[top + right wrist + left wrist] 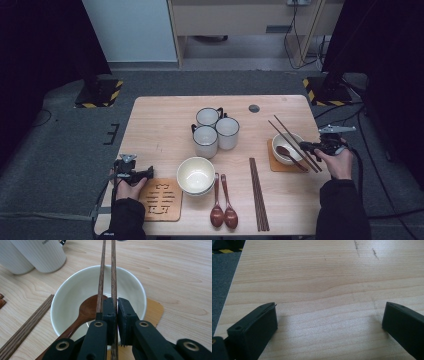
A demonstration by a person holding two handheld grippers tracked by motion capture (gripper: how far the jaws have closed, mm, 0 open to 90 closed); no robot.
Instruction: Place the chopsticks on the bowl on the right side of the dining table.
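High view: the right gripper [311,146] sits at the table's right side over a small white ceramic bowl [285,148] that rests on an orange square coaster [274,164]; a pair of long dark wooden chopsticks [291,138] lies slanted across the bowl's rim, one stick caught in the gripper; a brown wooden spoon [290,155] leans inside the same bowl; the left gripper [131,173] rests near the pale wooden table [160,125]'s left edge, just beside a carved wooden trivet [161,199]; a larger cream bowl [195,175], two brown spoons [223,212], a second chopstick pair [258,194] and three white mugs [215,131] occupy the middle. Left gripper view: the left gripper [329,317]'s jaws stand wide apart over bare wood grain, nothing between them. Right gripper view: the right gripper [117,307]'s jaws are pressed together on one chopstick, the other stick lying just beside the left jaw; both sticks [107,270] run out over the white bowl [75,290]; the spoon [85,311] lies in the bowl beneath them; the coaster [153,311] shows at the bowl's right; two mugs [35,253] stand at upper left.
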